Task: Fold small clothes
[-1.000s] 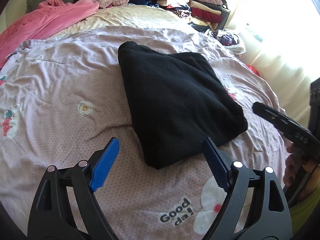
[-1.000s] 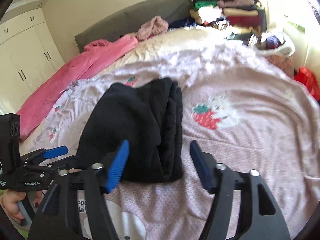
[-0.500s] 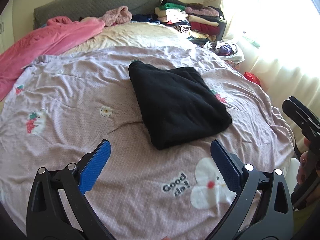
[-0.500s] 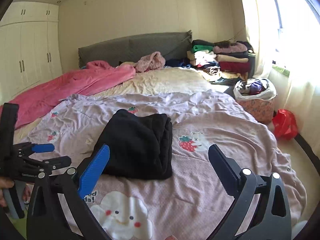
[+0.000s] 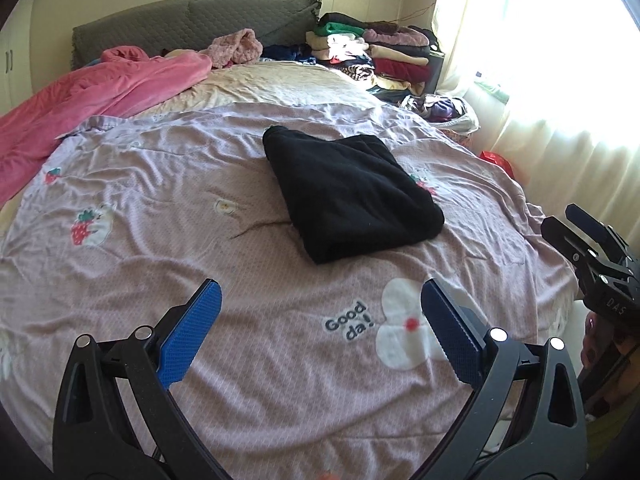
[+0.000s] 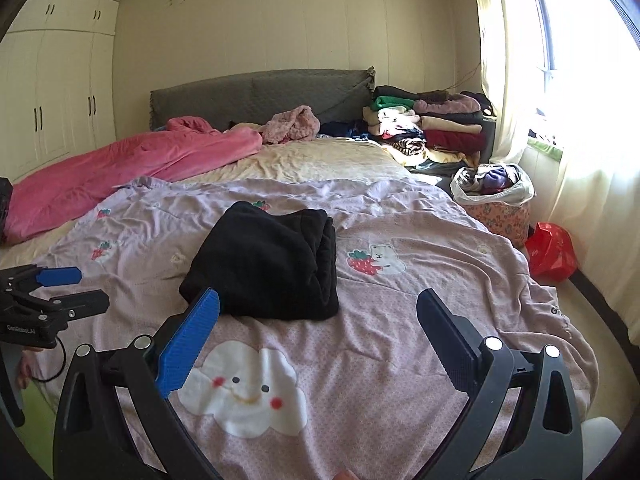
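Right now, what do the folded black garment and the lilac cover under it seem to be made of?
Folded black garment: probably fleece or a thick knit. It looks matte and fuzzy, and its stacked layers have bulky, rounded edges. Lilac cover: likely thin woven cotton. It shows fine sharp wrinkles, a small dotted print and flat printed cartoons, with no shine. Neither can be confirmed by look alone.

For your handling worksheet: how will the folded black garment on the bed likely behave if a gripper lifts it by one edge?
The black garment looks thick and soft, so it would probably droop. Its layered edge suggests the folds could slip open. Pushed, it may drag on the wrinkled cover.
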Motion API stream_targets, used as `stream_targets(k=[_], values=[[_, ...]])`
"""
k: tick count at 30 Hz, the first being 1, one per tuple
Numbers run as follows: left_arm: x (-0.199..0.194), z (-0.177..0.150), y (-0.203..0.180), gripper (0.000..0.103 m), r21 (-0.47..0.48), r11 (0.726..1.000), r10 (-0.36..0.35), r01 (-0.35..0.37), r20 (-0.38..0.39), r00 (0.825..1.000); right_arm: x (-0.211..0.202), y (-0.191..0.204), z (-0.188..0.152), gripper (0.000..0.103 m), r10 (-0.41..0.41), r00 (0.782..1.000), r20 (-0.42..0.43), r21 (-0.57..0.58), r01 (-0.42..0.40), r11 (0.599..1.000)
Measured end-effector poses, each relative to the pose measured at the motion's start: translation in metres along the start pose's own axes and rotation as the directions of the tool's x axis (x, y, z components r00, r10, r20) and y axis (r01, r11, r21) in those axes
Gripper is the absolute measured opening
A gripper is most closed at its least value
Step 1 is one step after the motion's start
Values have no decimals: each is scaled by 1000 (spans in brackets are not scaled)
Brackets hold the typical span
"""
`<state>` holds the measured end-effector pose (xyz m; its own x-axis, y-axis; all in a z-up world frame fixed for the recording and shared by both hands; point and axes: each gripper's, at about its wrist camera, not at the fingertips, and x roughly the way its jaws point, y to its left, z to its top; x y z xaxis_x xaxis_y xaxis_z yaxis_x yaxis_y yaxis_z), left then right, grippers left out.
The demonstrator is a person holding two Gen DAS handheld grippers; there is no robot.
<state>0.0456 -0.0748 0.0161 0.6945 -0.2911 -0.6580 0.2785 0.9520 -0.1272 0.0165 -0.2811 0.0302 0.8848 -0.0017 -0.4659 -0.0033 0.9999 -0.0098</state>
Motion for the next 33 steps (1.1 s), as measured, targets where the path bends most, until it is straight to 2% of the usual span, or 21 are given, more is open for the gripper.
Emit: stream_targets(k=[6, 15, 33], values=[[-6, -18, 11, 94, -23, 1000, 10, -10, -5, 1000, -8, 9, -15, 99, -5, 1000, -7, -12, 5, 1000], [5, -42, 29, 94, -64, 996, 53, -56, -52, 997, 19, 30, -45, 99, -1, 990, -144, -31, -3, 1000], [6, -43, 32, 94, -77, 995, 66, -70, -59, 996, 20, 35, -48, 99, 25, 988, -150, -31, -30, 999]])
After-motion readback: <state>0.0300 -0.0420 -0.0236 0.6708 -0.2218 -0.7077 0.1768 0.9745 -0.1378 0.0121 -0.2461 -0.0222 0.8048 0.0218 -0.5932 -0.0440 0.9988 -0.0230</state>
